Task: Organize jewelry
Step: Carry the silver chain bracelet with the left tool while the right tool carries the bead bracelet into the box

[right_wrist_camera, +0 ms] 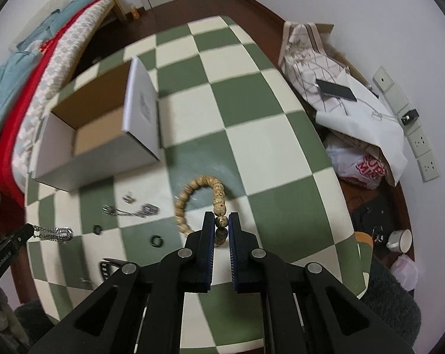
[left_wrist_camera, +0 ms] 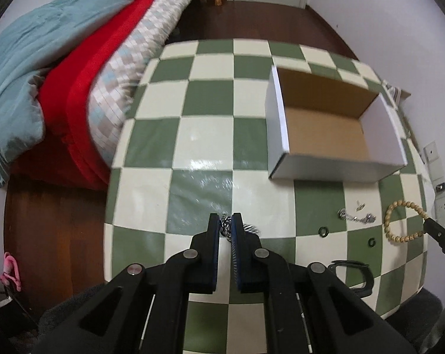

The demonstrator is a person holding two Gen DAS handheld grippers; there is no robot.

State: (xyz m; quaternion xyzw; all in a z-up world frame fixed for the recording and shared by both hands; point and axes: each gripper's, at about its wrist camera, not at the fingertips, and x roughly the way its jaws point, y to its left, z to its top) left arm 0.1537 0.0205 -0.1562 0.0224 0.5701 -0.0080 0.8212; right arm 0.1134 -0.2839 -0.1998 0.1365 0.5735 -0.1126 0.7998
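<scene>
My left gripper [left_wrist_camera: 225, 224] is shut on a silver chain [left_wrist_camera: 226, 226] just above the checkered table; the chain also shows in the right wrist view [right_wrist_camera: 55, 233]. My right gripper [right_wrist_camera: 221, 221] is shut on a wooden bead bracelet [right_wrist_camera: 197, 196], which also shows in the left wrist view [left_wrist_camera: 399, 221]. An open white cardboard box [left_wrist_camera: 334, 126] stands empty at the table's far right; it also shows in the right wrist view [right_wrist_camera: 101, 135]. A silver bracelet [left_wrist_camera: 356, 216], a small silver clasp [left_wrist_camera: 361, 206] and two dark rings [left_wrist_camera: 323, 231] [left_wrist_camera: 371, 241] lie between the grippers.
A black curved clip [left_wrist_camera: 355, 271] lies near the table's front edge. A bed with red and blue bedding [left_wrist_camera: 60, 88] borders the table on the left. Bags, papers and a phone [right_wrist_camera: 336, 90] are piled by the wall on the right, with wall sockets [right_wrist_camera: 423, 153] beyond.
</scene>
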